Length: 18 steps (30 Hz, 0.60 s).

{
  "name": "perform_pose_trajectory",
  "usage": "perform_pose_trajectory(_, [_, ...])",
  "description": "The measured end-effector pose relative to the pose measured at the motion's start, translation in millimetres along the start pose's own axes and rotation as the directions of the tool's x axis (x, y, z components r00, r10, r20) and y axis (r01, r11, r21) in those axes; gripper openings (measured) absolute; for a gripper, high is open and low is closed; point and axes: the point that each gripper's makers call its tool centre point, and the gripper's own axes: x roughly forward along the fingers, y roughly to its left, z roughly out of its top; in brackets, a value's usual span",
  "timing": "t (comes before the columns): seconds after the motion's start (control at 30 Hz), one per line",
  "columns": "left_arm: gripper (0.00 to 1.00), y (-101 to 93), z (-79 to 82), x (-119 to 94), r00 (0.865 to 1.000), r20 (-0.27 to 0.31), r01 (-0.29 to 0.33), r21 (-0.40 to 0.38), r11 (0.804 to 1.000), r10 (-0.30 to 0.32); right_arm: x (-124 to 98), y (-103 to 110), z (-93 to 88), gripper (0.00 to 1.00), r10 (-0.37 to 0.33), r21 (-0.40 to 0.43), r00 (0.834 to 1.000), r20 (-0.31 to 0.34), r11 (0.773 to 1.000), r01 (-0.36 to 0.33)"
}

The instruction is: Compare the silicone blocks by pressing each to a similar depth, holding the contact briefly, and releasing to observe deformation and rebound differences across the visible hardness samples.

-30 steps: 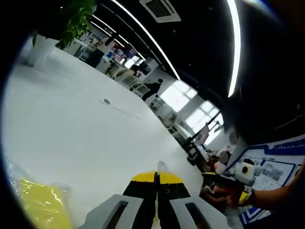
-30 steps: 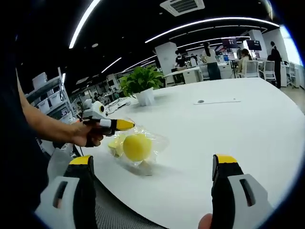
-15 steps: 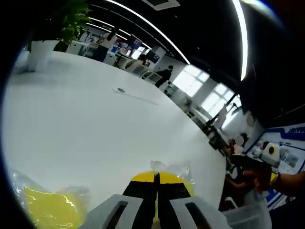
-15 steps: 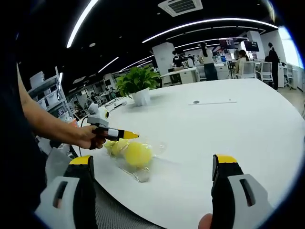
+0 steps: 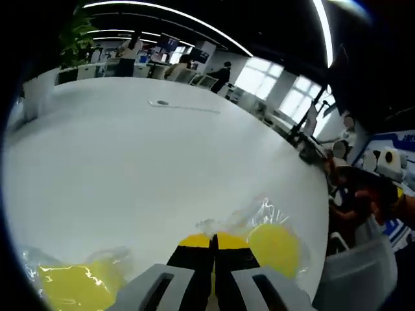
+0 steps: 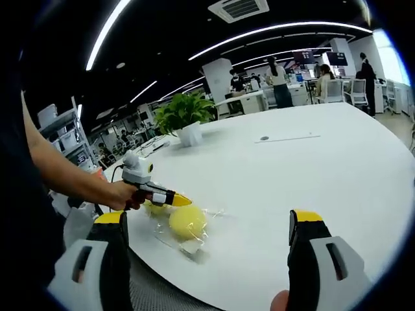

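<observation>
Left gripper view: at lower left of the frame a yellow silicone block in a clear bag lies on the white table; at bottom centre the left gripper has its jaws closed together with nothing between them, the tips just above a second bagged block at lower right. The step in hand appears to be the approach to a first press; the next move calls for lowering the closed tip onto the block's middle to a modest depth. This block looks rounded, so no long axis can be told. Right gripper view: the same blocks lie at lower left of centre near the table edge, and the right gripper stands wide apart and empty.
</observation>
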Motion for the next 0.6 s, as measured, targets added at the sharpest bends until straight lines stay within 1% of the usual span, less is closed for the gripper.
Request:
perform_pose_trajectory(0.03, [0.00,0.7,-0.4,0,1.000,-0.002,0.000,-0.004,1.000,0.000,0,0,0.3,0.97,0.000,-0.002,1.000,0.000,1.000,0.000])
perform_pose_trajectory(0.07, [0.00,2.1,-4.2,-1,1.000,-0.019,-0.011,-0.024,1.000,0.010,1,0,0.7,0.97,0.001,-0.005,1.000,0.000,1.000,-0.001])
perform_pose_trajectory(0.1, [0.00,2.3,-3.6,-2,1.000,-0.013,-0.015,-0.025,1.000,0.014,1,1,1.0,0.97,0.001,-0.009,1.000,0.000,1.000,-0.001])
perform_pose_trajectory(0.17, [0.00,2.6,-3.5,0,0.999,-0.019,-0.030,0.010,1.000,0.030,1,0,0.5,0.97,0.001,-0.016,1.000,-0.001,1.000,-0.001])
perform_pose_trajectory(0.3, [0.00,4.4,-4.3,1,0.999,-0.031,-0.043,0.008,0.999,0.044,1,2,-2.2,0.97,0.002,-0.019,1.000,-0.009,1.000,-0.003])
perform_pose_trajectory(0.37, [0.03,4.9,-4.3,0,0.998,-0.033,-0.047,0.018,0.999,0.047,1,3,-2.2,0.97,0.003,-0.017,1.000,-0.008,1.000,-0.003])
perform_pose_trajectory(0.4, [0.07,13.5,-3.3,0,0.995,-0.044,-0.090,0.098,0.991,0.095,1,3,-2.2,0.97,0.004,-0.016,1.000,-0.007,1.000,-0.004])
perform_pose_trajectory(0.43, [0.08,14.9,-3.2,0,0.993,-0.050,-0.100,0.120,0.988,0.106,1,4,-2.0,0.97,0.004,-0.016,1.000,-0.007,1.000,-0.004])
perform_pose_trajectory(0.47, [0.08,9.9,-3.1,1,0.994,-0.055,-0.086,0.098,0.991,0.092,1,4,-1.3,0.97,0.004,-0.018,1.000,-0.004,1.000,-0.004])
perform_pose_trajectory(0.5, [0.10,10.6,-1.8,0,0.994,-0.059,-0.086,0.079,0.993,0.090,1,5,-0.7,0.97,0.005,-0.018,1.000,-0.002,1.000,-0.005])
perform_pose_trajectory(0.53, [0.15,15.3,-0.1,0,0.993,-0.059,-0.102,0.064,0.993,0.106,1,5,0.4,0.97,0.005,-0.020,1.000,0.002,1.000,-0.005])
perform_pose_trajectory(0.57, [0.21,18.2,2.2,0,0.993,-0.050,-0.105,0.058,0.993,0.108,1,5,1.1,0.97,0.005,-0.021,1.000,0.003,1.000,-0.005])
perform_pose_trajectory(0.6, [0.32,21.3,6.1,-1,0.993,-0.036,-0.111,0.061,0.992,0.114,1,4,2.0,0.97,0.004,-0.023,1.000,0.007,1.000,-0.004])
